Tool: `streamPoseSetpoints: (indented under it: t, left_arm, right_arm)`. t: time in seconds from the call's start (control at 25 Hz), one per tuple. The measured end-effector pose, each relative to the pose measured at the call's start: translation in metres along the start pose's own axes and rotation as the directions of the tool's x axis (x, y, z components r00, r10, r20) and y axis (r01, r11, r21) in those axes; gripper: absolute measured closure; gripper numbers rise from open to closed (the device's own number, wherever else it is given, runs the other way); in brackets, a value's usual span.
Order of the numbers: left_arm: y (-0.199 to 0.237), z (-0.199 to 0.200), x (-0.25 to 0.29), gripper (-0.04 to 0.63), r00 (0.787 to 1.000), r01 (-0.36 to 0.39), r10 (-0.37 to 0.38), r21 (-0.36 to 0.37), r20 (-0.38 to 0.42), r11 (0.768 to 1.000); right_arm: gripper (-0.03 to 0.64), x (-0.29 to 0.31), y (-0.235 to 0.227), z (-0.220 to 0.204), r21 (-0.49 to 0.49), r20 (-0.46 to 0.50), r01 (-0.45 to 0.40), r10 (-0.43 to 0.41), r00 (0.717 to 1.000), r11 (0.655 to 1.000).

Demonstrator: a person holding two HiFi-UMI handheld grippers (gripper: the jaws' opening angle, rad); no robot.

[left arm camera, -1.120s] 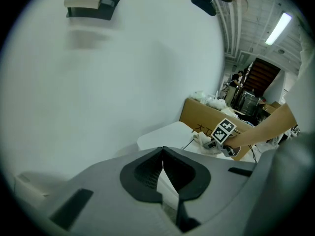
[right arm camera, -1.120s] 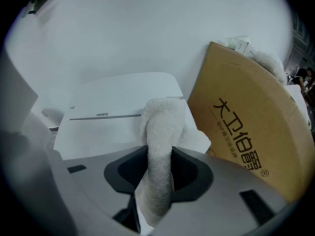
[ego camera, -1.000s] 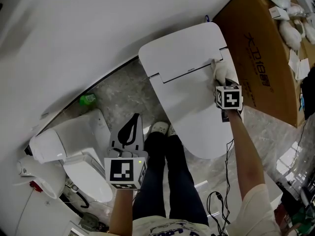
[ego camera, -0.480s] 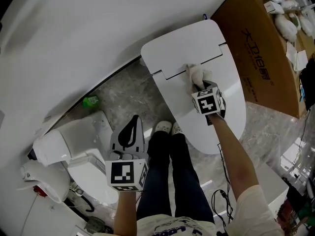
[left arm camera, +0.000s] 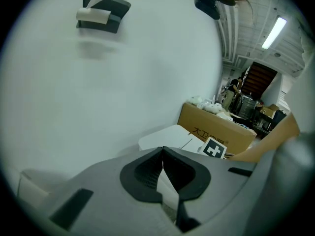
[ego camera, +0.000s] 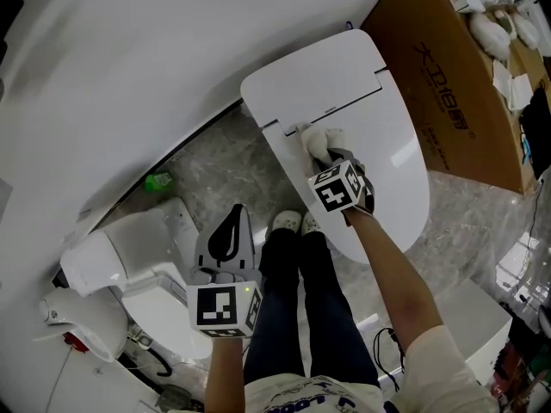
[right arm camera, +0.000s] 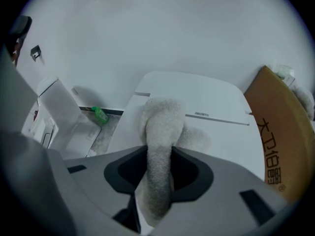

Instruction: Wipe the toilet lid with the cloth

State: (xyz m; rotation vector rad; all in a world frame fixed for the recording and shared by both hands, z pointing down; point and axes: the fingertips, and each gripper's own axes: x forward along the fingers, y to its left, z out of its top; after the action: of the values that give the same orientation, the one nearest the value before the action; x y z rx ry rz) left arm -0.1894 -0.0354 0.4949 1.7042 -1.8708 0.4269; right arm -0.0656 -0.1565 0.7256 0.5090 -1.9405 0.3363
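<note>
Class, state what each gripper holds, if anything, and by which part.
The right gripper pinches the cloth by a bunched fold; the rest lies ahead on the toilet lid. The left gripper is shut on nothing.

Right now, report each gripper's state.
Left gripper: shut, empty.
Right gripper: shut on the cloth.

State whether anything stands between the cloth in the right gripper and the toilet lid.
Nothing visible does. The right gripper is shut on the cloth, which lies directly on the toilet lid; the lid's surface around it shows no other object.
</note>
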Motion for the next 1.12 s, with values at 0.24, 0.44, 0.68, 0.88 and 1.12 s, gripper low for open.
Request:
streamPoseSetpoints:
  t: [0.24,0.44,0.68,0.88,1.12]
  left_arm:
    - [-0.007,0.000,-0.004,0.586,1.000,0.008,-0.008,-0.003,0.005,1.000]
    - [-0.012,0.000,-0.004,0.586,1.000,0.015,-0.015,-0.001,0.005,1.000]
    - [-0.018,-0.001,-0.002,0.586,1.000,0.019,-0.019,0.000,-0.003,1.000]
    - [-0.023,0.001,0.000,0.586,1.000,0.029,-0.029,-0.001,-0.001,1.000]
    - [-0.032,0.005,0.005,0.586,0.999,0.041,-0.041,0.015,-0.003,0.999]
  right_arm:
    - [0.491,-0.001,0.029,-0.004,-0.043,-0.005,-0.043,0.043,0.999,0.998]
    - [0.491,-0.003,0.048,-0.008,-0.084,-0.014,-0.069,0.068,0.998,0.994]
    - [0.491,-0.005,0.068,-0.015,-0.150,-0.027,-0.100,0.097,0.995,0.984]
    - [0.491,-0.008,0.083,-0.023,-0.203,-0.025,-0.144,0.142,0.990,0.968]
    - [0.491,-0.016,0.083,-0.043,-0.283,-0.042,-0.185,0.181,0.983,0.941]
